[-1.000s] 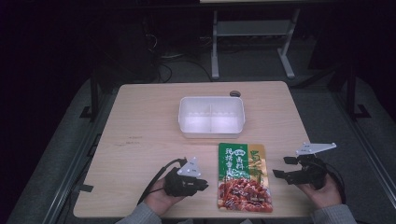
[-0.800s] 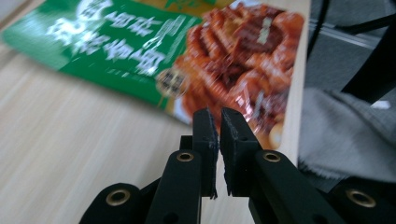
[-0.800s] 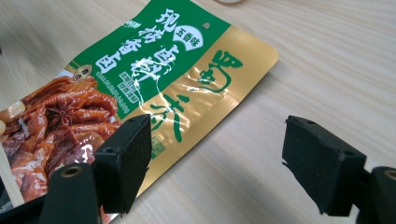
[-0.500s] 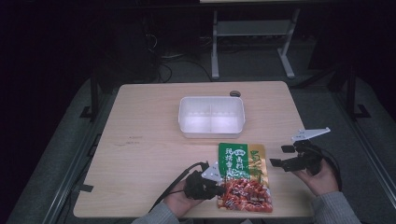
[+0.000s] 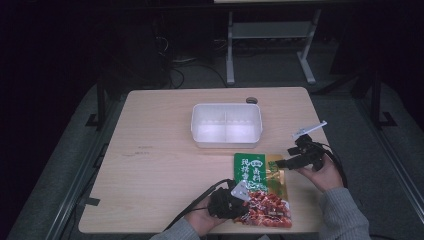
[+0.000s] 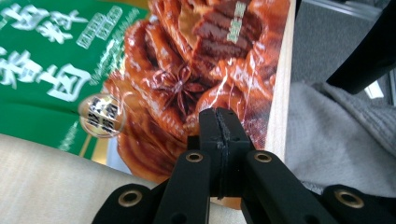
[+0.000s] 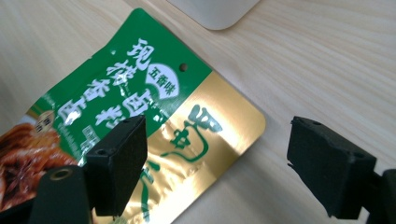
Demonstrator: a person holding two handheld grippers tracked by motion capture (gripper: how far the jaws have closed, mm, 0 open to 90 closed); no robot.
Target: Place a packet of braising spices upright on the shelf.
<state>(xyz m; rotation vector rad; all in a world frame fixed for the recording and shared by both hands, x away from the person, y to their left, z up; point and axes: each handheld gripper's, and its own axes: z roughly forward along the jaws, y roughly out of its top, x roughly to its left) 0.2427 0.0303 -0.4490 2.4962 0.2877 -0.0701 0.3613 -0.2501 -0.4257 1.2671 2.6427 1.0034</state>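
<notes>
A food packet point(image 5: 260, 175), green and gold at its far end and red with a meat picture at its near end, lies flat near the table's front edge. My left gripper point(image 5: 246, 211) rests at the packet's near left corner. In the left gripper view its jaws stand shut point(image 6: 219, 123) over the red print of the packet point(image 6: 154, 70), and I see nothing between them. My right gripper point(image 5: 281, 163) is at the packet's far right side. It is open point(image 7: 224, 158), with the gold corner of the packet point(image 7: 140, 93) below and between its fingers, apart from both.
A white two-part container point(image 5: 226, 125) stands behind the packet at mid-table, its corner point(image 7: 215, 11) also seen in the right gripper view. A small dark object point(image 5: 251, 100) lies at the table's far edge. A grey sleeve point(image 6: 336, 140) is beside the table's front edge.
My left gripper has moved right and down onto the packet's near left corner. My right gripper has moved left toward the packet's far right corner.
</notes>
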